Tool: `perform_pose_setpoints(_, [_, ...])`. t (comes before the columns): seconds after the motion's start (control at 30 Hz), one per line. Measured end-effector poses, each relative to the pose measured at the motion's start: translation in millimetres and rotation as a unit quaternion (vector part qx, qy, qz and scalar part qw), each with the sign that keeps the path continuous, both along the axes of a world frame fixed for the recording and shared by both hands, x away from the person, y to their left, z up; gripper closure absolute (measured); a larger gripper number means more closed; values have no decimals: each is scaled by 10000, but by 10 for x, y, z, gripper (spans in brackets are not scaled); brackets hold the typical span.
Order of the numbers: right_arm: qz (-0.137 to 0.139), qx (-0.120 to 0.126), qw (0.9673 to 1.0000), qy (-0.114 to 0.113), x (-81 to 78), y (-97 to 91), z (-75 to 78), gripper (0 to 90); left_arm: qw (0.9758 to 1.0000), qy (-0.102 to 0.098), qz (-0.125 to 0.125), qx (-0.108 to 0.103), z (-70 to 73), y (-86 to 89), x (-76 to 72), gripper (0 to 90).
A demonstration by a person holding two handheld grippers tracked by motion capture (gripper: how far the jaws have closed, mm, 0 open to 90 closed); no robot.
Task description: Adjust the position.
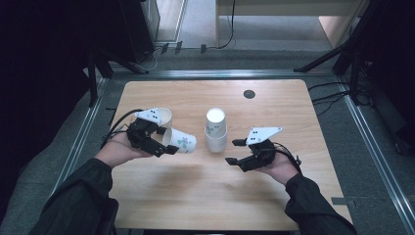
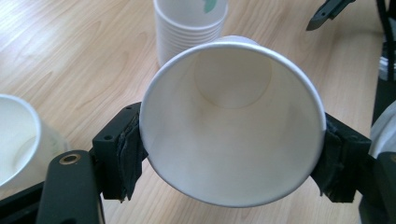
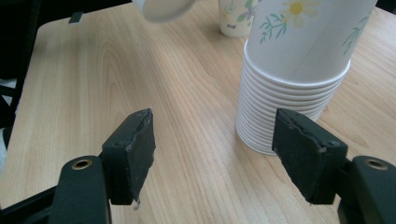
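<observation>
A white paper cup (image 1: 184, 142) with a floral print lies on its side in my left gripper (image 1: 169, 141), above the table's left half. In the left gripper view the cup (image 2: 233, 116) faces me mouth first, and both pads (image 2: 127, 158) of the left gripper (image 2: 231, 156) press on its rim. An upside-down stack of cups (image 1: 216, 130) stands at the table's centre. Right of that stack, my right gripper (image 1: 234, 152) is open with nothing between its fingers. In the right gripper view the stack (image 3: 292, 88) stands just beyond the right pad (image 3: 299, 149) of my right gripper (image 3: 215, 135).
A second cup (image 1: 164, 116) stands upright just behind the left gripper, and it is near the left jaw (image 2: 14, 135) in the left gripper view. A dark round cap (image 1: 249, 94) is set in the wooden table (image 1: 205, 196) near the far edge. Metal rails run along the floor on both sides.
</observation>
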State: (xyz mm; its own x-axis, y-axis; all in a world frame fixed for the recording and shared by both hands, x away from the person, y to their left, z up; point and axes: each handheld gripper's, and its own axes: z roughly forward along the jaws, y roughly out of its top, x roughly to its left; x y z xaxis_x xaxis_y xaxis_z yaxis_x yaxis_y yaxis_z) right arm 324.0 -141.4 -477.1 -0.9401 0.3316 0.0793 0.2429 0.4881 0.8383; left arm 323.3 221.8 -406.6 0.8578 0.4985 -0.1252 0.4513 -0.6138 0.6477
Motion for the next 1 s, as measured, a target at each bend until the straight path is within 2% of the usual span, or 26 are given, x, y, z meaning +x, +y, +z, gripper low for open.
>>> perform_pose_setpoints(0.27, [-77,-17,10000,-46,54,-25,-58,300,9997,63,218,89,0,129,31,229])
perform_pose_setpoints(0.53, [-166,-59,9998,21,73,-63,-93,299,9983,209,308,445,-44,206,68,229])
perform_pose_setpoints(0.7, [-168,-69,9998,47,89,-46,-115,300,9966,266,433,643,-68,263,107,229])
perform_pose_setpoints(0.87, [-151,-94,9998,121,94,-39,-143,300,9950,423,431,799,-89,327,134,229])
perform_pose_setpoints(1.0, [-153,-128,9997,174,88,-27,-159,299,9924,480,477,1030,-107,363,153,229])
